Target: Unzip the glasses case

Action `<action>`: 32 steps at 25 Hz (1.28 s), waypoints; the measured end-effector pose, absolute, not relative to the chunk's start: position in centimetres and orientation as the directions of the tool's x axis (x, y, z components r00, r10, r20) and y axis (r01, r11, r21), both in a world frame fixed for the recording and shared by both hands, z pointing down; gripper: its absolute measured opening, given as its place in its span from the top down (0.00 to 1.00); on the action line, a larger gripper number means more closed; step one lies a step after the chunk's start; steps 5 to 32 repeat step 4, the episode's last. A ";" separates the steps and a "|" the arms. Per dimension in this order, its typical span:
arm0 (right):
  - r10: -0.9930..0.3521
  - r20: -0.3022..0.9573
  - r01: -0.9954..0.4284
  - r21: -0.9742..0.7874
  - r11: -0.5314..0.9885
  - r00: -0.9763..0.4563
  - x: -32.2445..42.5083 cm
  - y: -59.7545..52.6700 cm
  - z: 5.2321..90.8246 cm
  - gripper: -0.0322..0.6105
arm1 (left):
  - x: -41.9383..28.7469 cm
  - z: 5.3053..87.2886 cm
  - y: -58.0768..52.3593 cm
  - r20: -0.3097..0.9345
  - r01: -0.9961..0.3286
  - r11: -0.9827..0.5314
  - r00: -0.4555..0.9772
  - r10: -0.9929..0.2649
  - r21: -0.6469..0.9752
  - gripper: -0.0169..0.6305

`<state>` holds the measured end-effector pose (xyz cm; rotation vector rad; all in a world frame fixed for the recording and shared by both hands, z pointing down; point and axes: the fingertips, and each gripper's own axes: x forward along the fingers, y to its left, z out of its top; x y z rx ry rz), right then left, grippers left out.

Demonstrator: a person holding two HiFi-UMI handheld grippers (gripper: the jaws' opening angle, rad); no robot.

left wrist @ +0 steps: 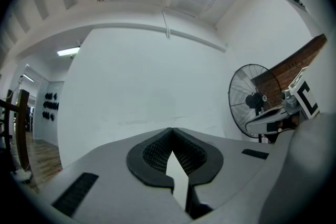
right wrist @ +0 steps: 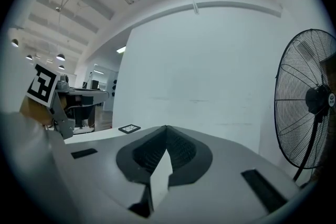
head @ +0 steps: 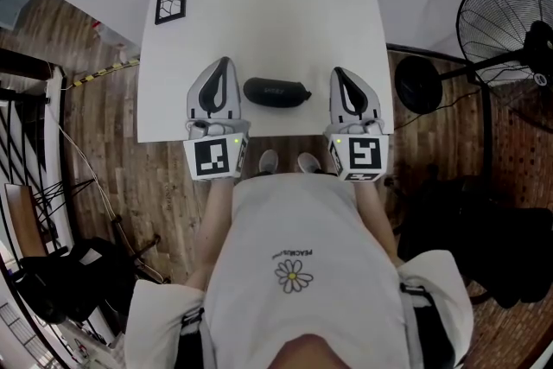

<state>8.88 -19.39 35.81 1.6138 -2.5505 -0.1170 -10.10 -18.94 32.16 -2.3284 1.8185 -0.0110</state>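
Head view: the glasses case (head: pixel 276 92) lay flat on the white table (head: pixel 268 13), near its front edge, long side running across.
Case and tongs: it sat between the left gripper (head: pixel 225 65) and the right gripper (head: pixel 339 73), just beside each, and neither appeared to touch it.
Left gripper: its jaw tips met with nothing between them.
Right gripper: its jaw tips were likewise together and empty.
Task progress: the case's halves sat closed together. The zip was too small to read, so this fitted either a case zipped shut or one unzipped with its lid resting down.
Remaining: could not be judged.
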 end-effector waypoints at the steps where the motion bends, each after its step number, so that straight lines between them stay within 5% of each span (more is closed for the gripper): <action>1: -0.904 0.063 -0.895 0.131 0.427 -0.422 9.0 -19.4 35.9 0.94 | -10.1 32.2 -19.0 -0.108 -0.961 -0.230 0.248 -0.963 -0.156 0.95; 32: -0.906 0.065 -0.895 0.136 0.424 -0.419 9.3 -19.5 36.2 0.94 | -10.0 32.3 -19.0 -0.105 -0.959 -0.226 0.246 -0.964 -0.169 0.95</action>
